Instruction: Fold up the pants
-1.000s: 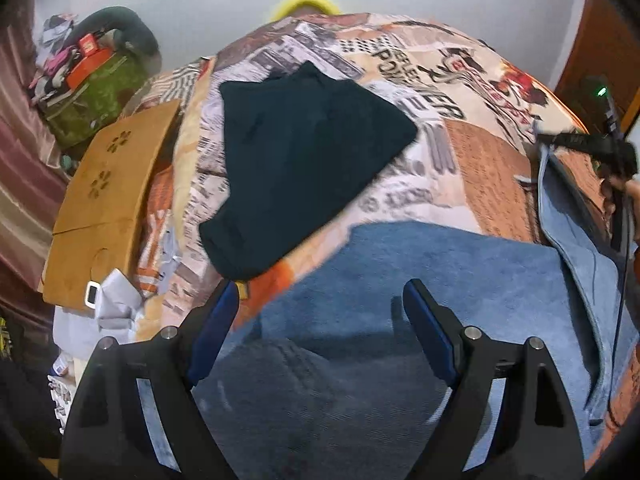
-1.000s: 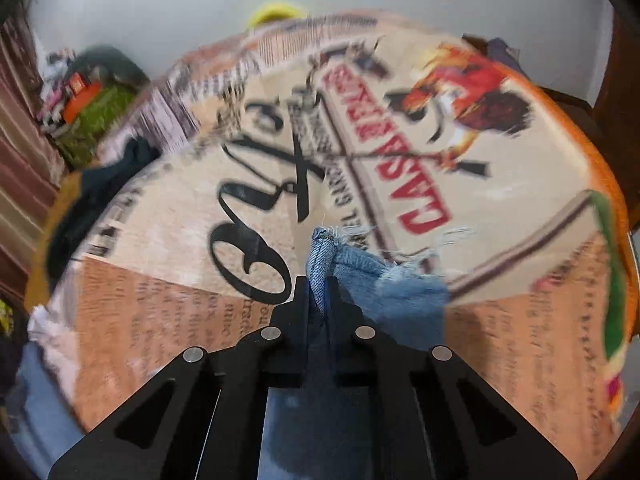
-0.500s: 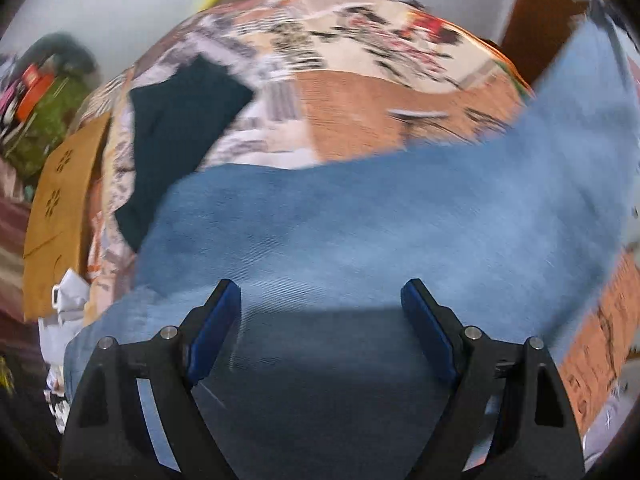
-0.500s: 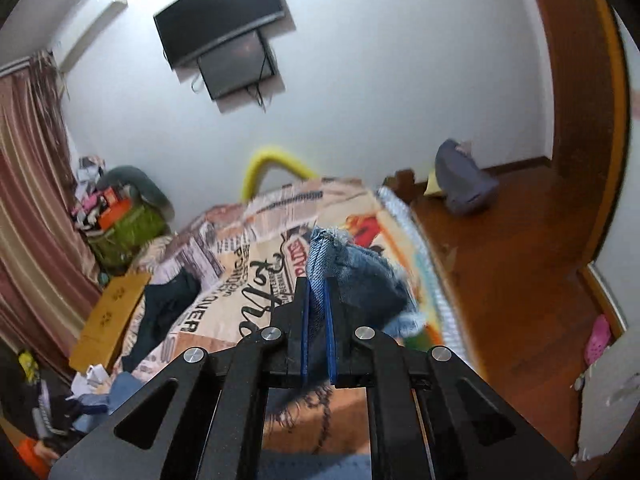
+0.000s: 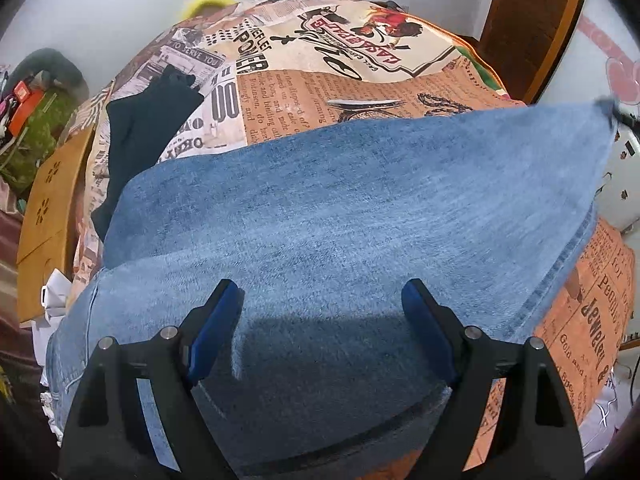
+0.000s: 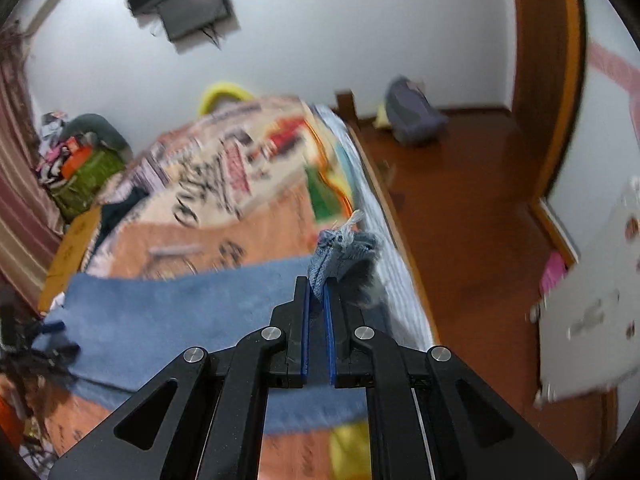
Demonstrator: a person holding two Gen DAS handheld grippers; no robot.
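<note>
Pants [image 5: 340,216] of blue denim stretch left to right across the bed's printed blanket [image 5: 304,92], lettered "POWER" and "Jewelry"; a second ago they lay flatter; right hand-held gripper [image 6: 319,280] pinches the frayed hem, lifted; left hand-held gripper [image 5: 322,304] gapes wide above the denim, holding nothing.

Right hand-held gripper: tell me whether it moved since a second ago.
Yes. The right hand-held gripper, shut on the jeans hem, rose from the bedspread; the wall TV now shows.

Even indoor light, fisheye-bent edges, right view motion-blurred (left sharp)
</note>
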